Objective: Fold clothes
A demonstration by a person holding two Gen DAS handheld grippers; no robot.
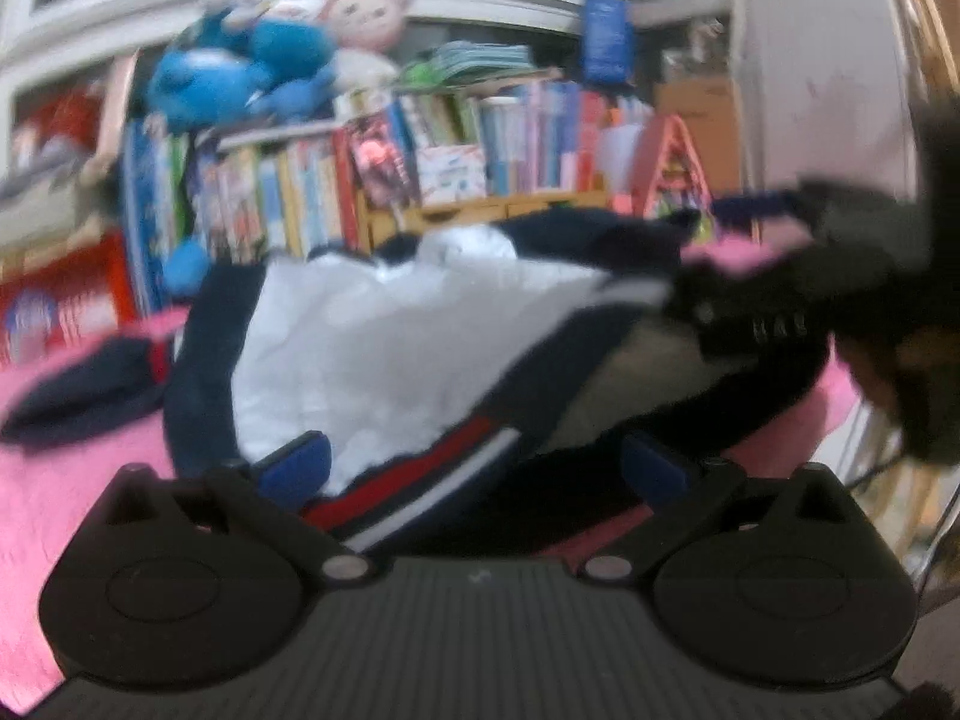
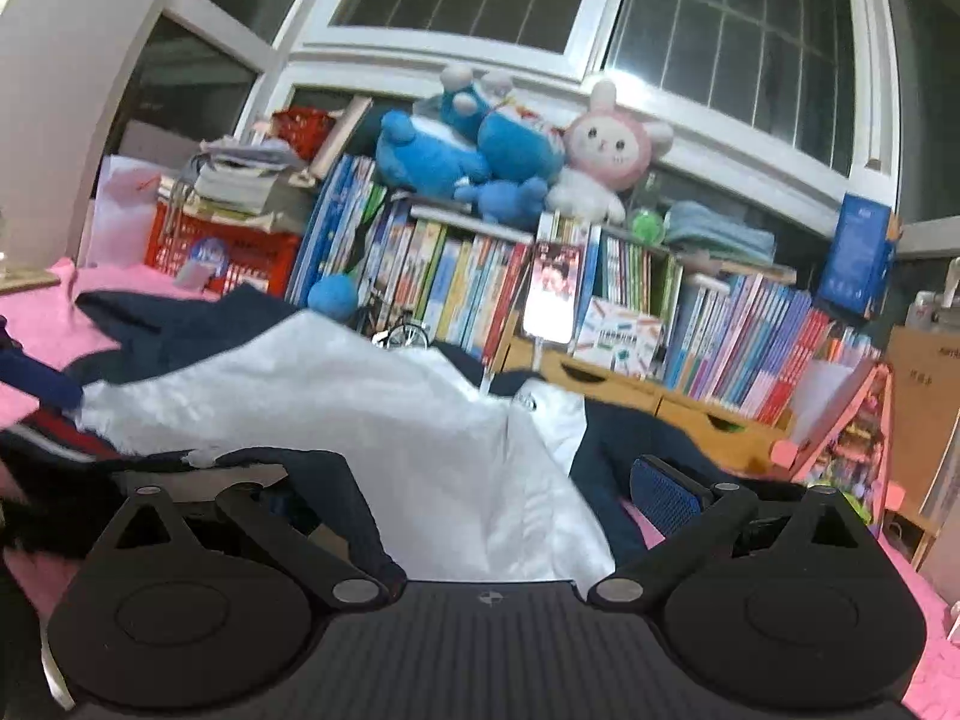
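Note:
A navy jacket [image 1: 198, 372] with a white lining [image 1: 372, 348] and a red and white stripe [image 1: 420, 480] lies spread on the pink blanket [image 1: 78, 480]. My left gripper [image 1: 477, 471] stands open at the jacket's striped near edge, its blue pads wide apart over the cloth. In the right wrist view the white lining [image 2: 384, 420] lies between the wide-apart pads of my open right gripper [image 2: 474, 489]. A navy fold [image 2: 324, 480] drapes over its left finger and hides that pad. The picture from the left wrist is blurred.
Packed bookshelves [image 2: 480, 282] with blue plush toys [image 2: 456, 144] and a pink rabbit plush [image 2: 606, 150] on top stand behind the blanket. A red crate [image 2: 234, 258] sits at the back left, wooden drawers [image 2: 648, 396] at the back right. Dark windows [image 2: 720, 24] are above.

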